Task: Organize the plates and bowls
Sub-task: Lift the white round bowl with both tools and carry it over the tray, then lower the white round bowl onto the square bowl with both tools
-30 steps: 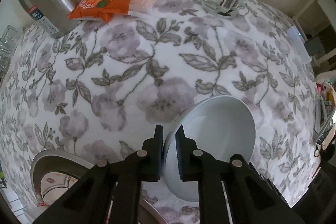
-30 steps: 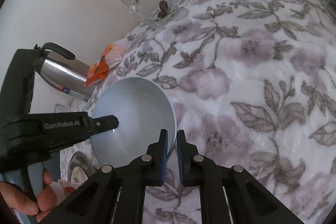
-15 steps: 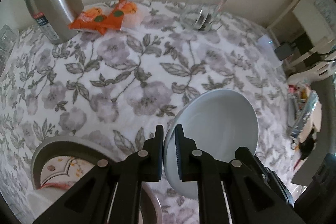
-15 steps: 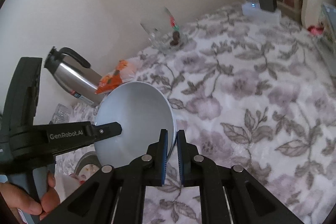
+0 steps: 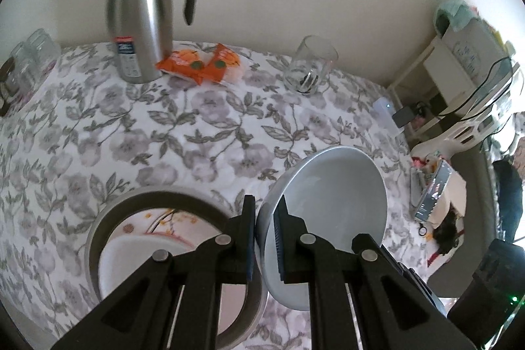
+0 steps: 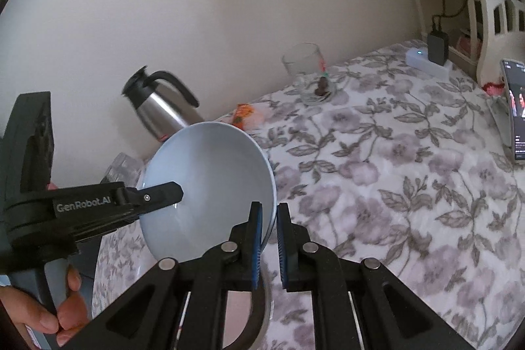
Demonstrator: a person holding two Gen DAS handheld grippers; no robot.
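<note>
The surface (image 5: pixel 203 127) under me is covered with one white cloth printed with grey flowers and leaves. On it I count one round grey-rimmed dish (image 5: pixel 98 238) with a white plate printed with orange flowers (image 5: pixel 157 225) lying inside it, one tall steel vacuum jug with a black lid and handle (image 5: pixel 141 18), one clear glass mug (image 5: pixel 310 64), two orange snack packets (image 5: pixel 203 64) just beside the jug, and a few clear jars (image 5: pixel 32 58) at the far left edge; their number I cannot tell.

There is one pale blue round ceramic bowl (image 5: pixel 334 202), and it hangs in the air above the surface, tilted, with its open side towards my right. I hold it from both sides. The fingers of my left gripper (image 5: pixel 264 218) are clenched on its near rim, one pad outside the wall and one inside. The fingers of my right gripper (image 6: pixel 269 218) are clenched on the opposite rim in the same way, one pad inside and one outside. In the right view, the left gripper reaches into the bowl from the left, with my left hand (image 6: pixel 49 310) wrapped round its handle. The grey-rimmed dish lies below the bowl, slightly to its left.
</note>
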